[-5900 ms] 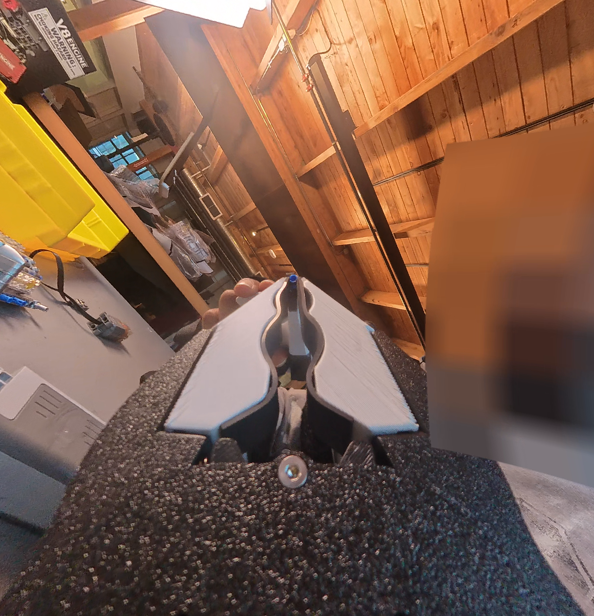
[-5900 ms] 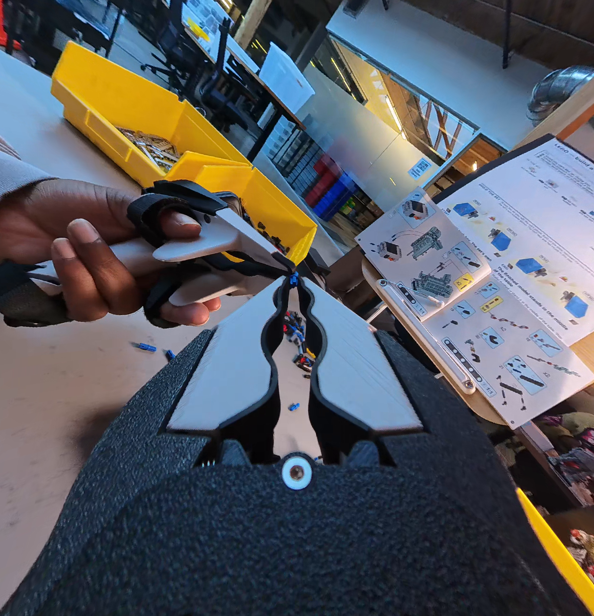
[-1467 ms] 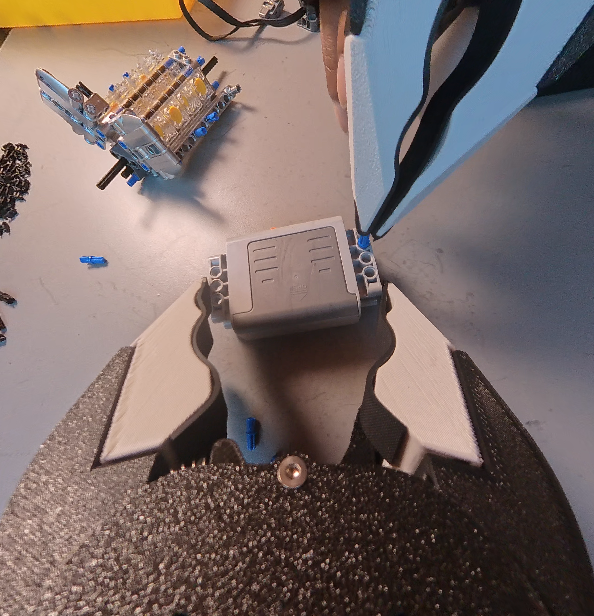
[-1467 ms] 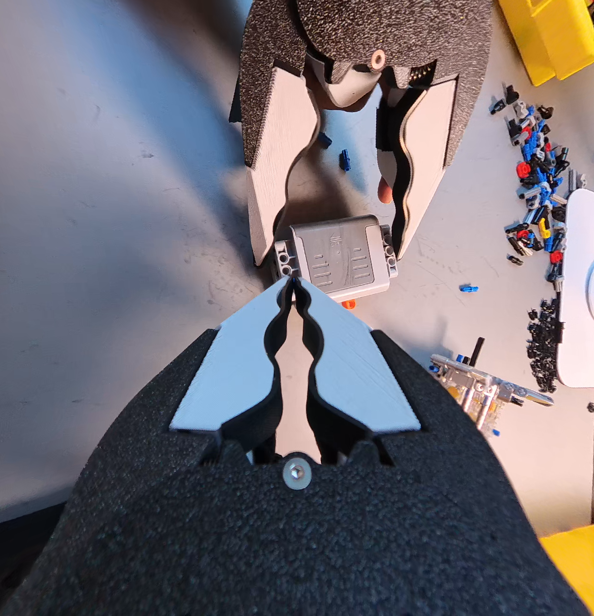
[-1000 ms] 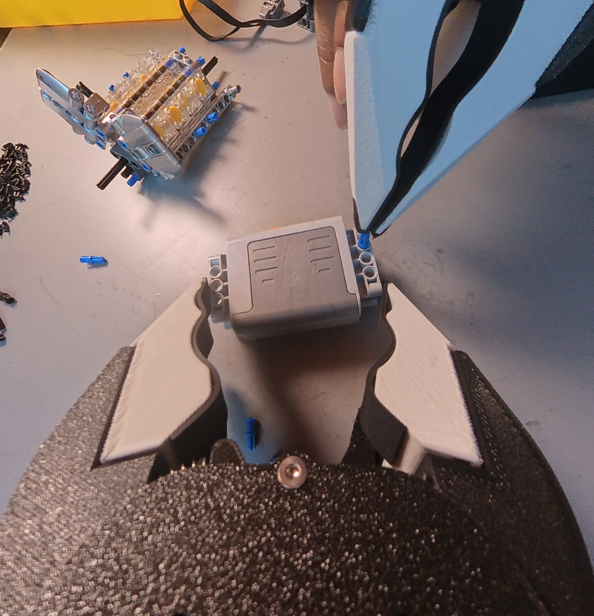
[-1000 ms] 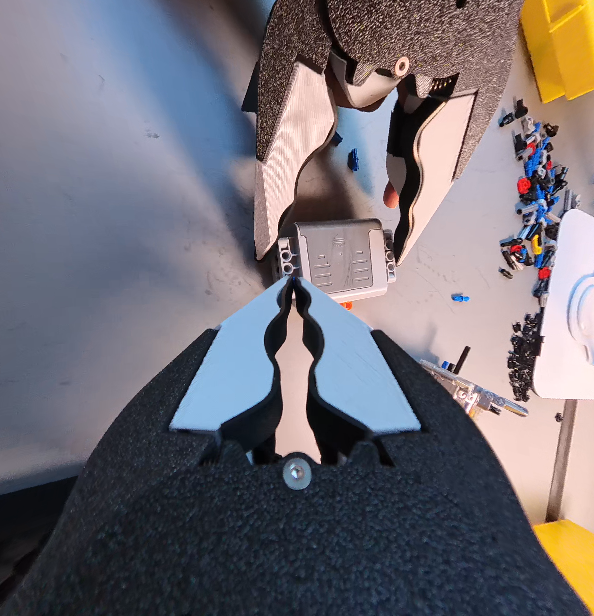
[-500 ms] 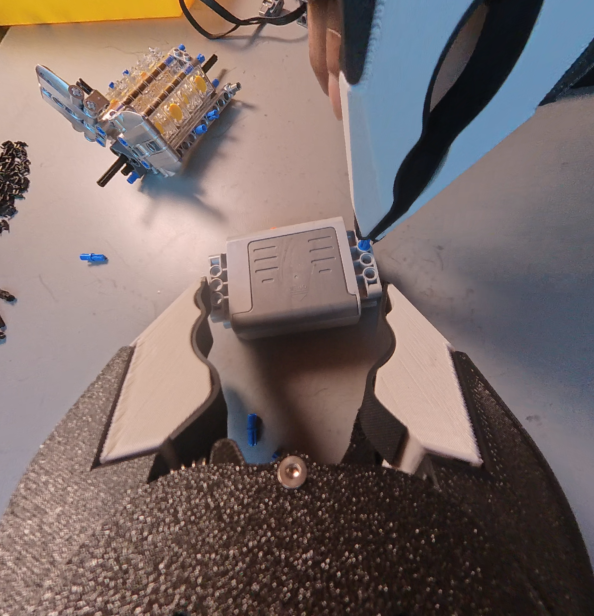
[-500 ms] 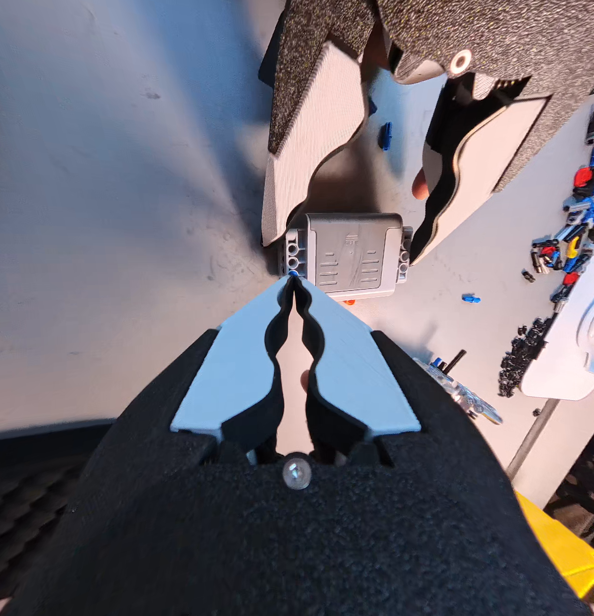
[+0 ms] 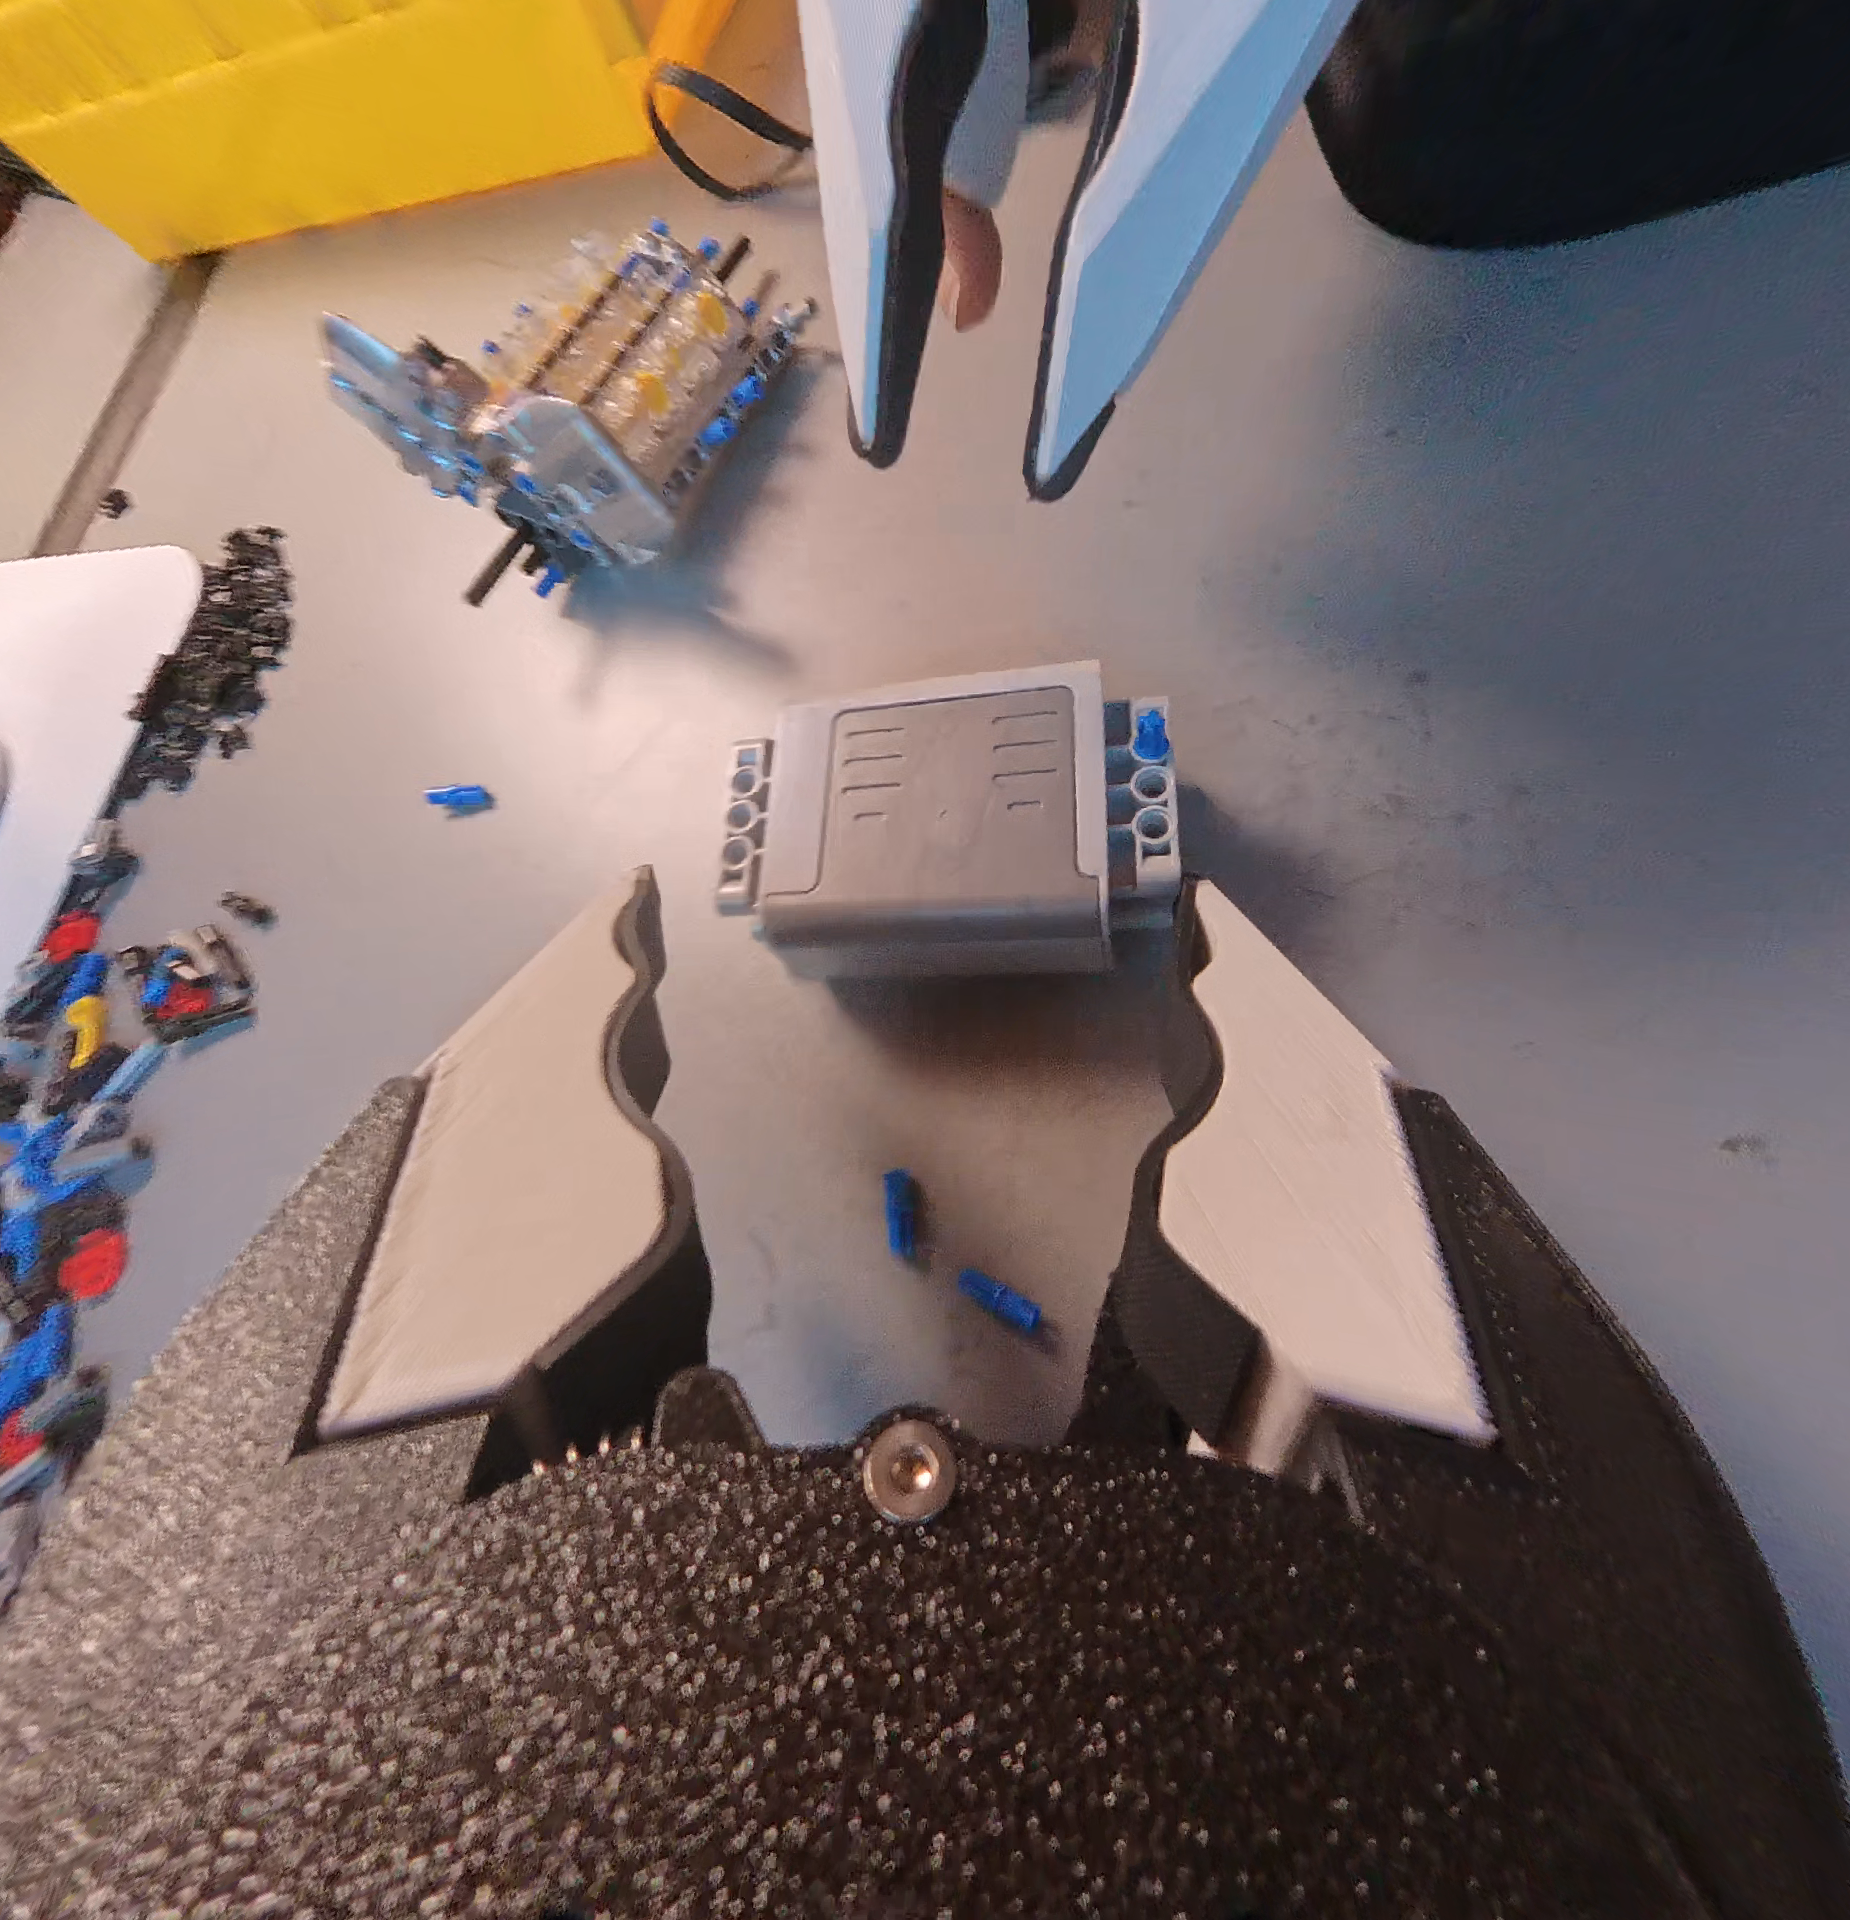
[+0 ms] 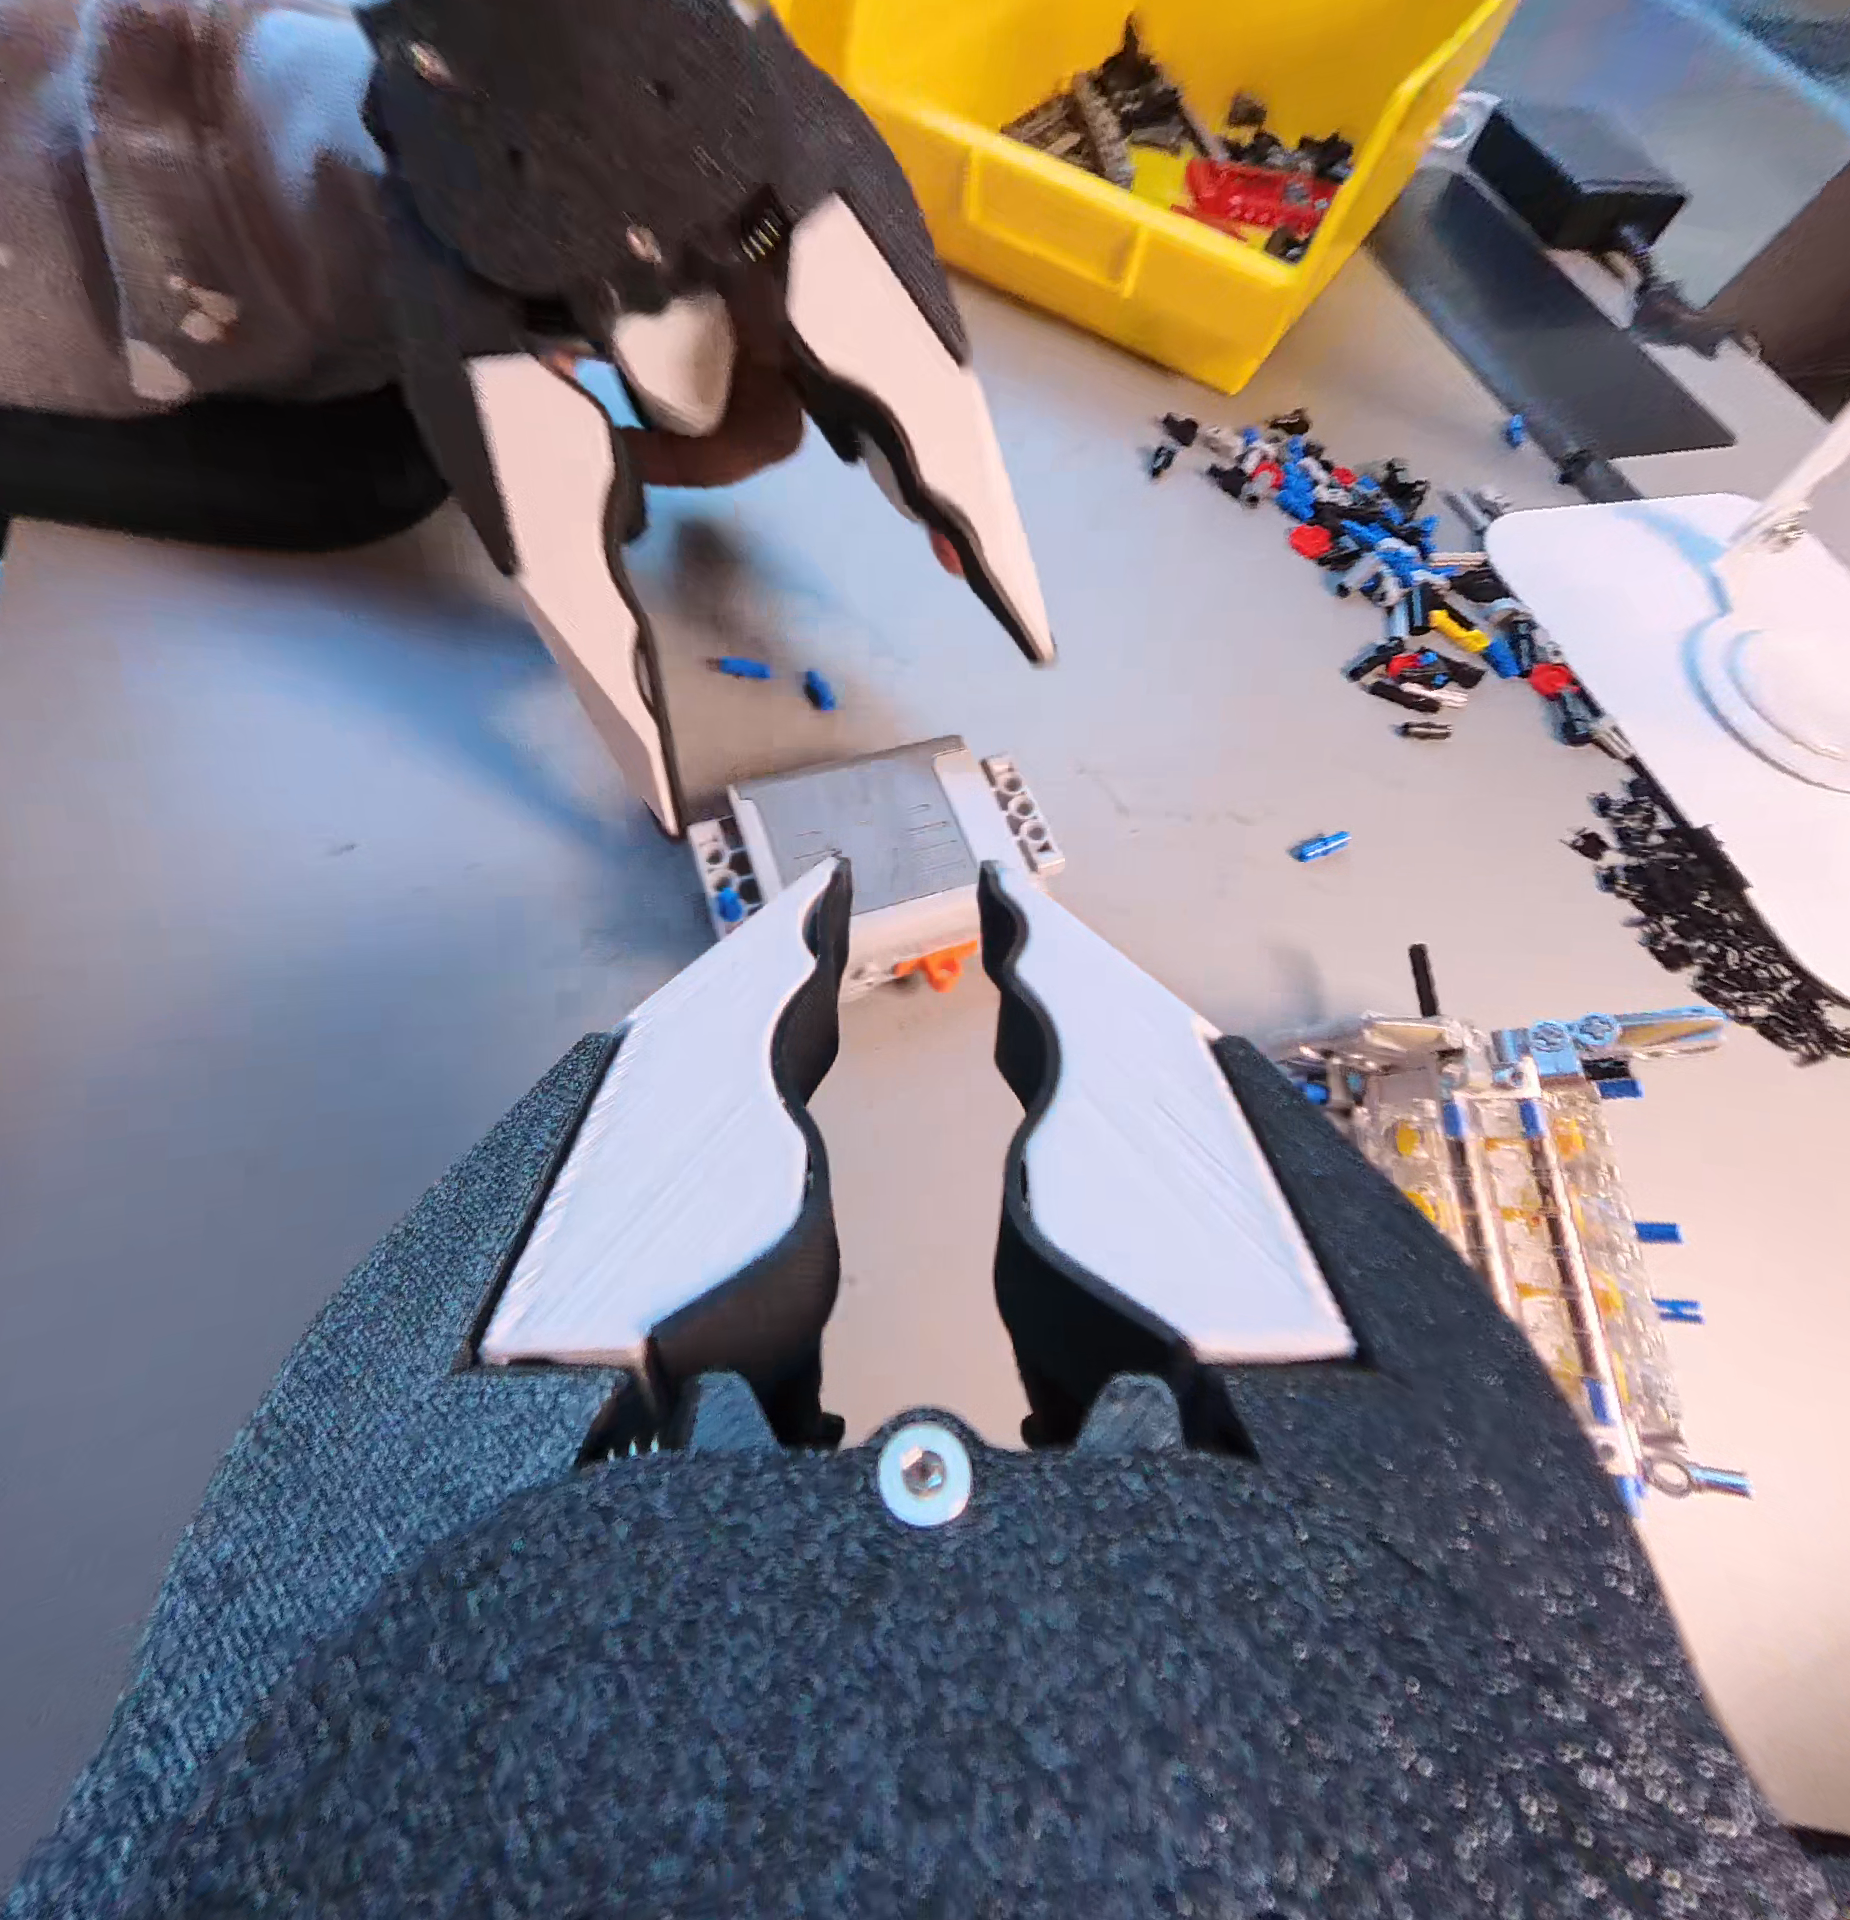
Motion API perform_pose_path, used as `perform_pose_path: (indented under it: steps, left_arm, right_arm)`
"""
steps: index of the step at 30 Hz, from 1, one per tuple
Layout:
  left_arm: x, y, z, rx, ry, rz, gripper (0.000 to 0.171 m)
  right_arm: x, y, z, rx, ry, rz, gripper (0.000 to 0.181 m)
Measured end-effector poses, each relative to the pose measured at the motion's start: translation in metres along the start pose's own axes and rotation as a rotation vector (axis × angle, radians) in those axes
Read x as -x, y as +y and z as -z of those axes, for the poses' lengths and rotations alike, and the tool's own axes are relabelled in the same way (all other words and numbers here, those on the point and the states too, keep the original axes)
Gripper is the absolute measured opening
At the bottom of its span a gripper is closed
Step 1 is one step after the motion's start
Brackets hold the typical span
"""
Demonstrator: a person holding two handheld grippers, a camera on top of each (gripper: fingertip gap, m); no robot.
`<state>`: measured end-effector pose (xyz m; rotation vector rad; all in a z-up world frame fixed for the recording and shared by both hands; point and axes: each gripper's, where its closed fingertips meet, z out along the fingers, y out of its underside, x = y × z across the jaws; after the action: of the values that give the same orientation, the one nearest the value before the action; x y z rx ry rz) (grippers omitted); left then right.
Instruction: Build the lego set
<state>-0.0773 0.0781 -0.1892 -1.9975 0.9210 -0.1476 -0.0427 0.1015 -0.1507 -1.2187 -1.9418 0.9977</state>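
Your grey table (image 9: 1523, 520) carries two blue pins (image 9: 900, 1205) between your left tongs' (image 9: 916, 894) wide-spread, empty fingers. Just past their tips lies the grey box (image 9: 952, 821), a blue pin (image 9: 1147, 732) in its corner. Beyond hang your right tongs (image 9: 957, 468), parted and empty, then a clear engine model (image 9: 588, 426) and yellow bin (image 9: 329, 114).

Left gripper (image 9: 916, 883): speckled black, rough-textured body; two pale grey ribbed fingers (image 9: 516, 1174), tapered to points, with wavy black inner edges. One silver screw (image 9: 907, 1474) centred at the base between them.

Right gripper (image 10: 910, 878): same build, black grainy body, whitish fingers (image 10: 1149, 1164) with black scalloped lining, one silver hex screw (image 10: 923, 1472). Person's sleeve (image 10: 121, 208) grey-brown, flecked with pale spots, above a black band.
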Motion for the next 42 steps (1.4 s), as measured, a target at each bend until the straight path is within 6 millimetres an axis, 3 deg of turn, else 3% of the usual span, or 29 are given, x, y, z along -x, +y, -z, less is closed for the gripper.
perform_pose_path:
  steps: [3, 7, 10, 16, 25, 30, 39, 42]
  left_arm:
    - [0.028, -0.005, 0.039, -0.108, -0.12, 0.103, 0.089]
    - [0.048, 0.018, 0.071, -0.133, -0.19, 0.239, 0.068]
    - [0.042, 0.036, 0.067, -0.057, -0.163, 0.241, 0.059]
    - [0.02, 0.05, 0.045, 0.058, -0.061, 0.217, 0.031]
    - [0.007, 0.055, 0.03, 0.114, -0.008, 0.214, 0.019]
    - [0.005, 0.057, 0.028, 0.127, 0.013, 0.211, 0.013]
    - [0.004, 0.056, 0.027, 0.141, 0.016, 0.243, 0.003]
    - [0.007, 0.04, 0.03, 0.048, 0.023, 0.281, 0.003]
  right_arm:
    - [-0.014, -0.014, -0.005, -0.091, 0.044, -0.002, 0.035]
    - [-0.04, -0.03, -0.01, -0.196, 0.159, 0.025, 0.039]
    - [-0.042, -0.023, -0.011, -0.189, 0.191, 0.068, 0.038]
    - [-0.035, -0.011, -0.006, -0.188, 0.191, 0.082, 0.024]
    - [-0.037, -0.007, -0.006, -0.165, 0.232, 0.124, 0.022]
    - [-0.034, -0.002, -0.01, -0.129, 0.26, 0.201, 0.021]
    - [-0.037, -0.004, -0.01, -0.132, 0.285, 0.186, 0.021]
    - [-0.033, -0.008, -0.01, -0.146, 0.279, 0.176, 0.022]
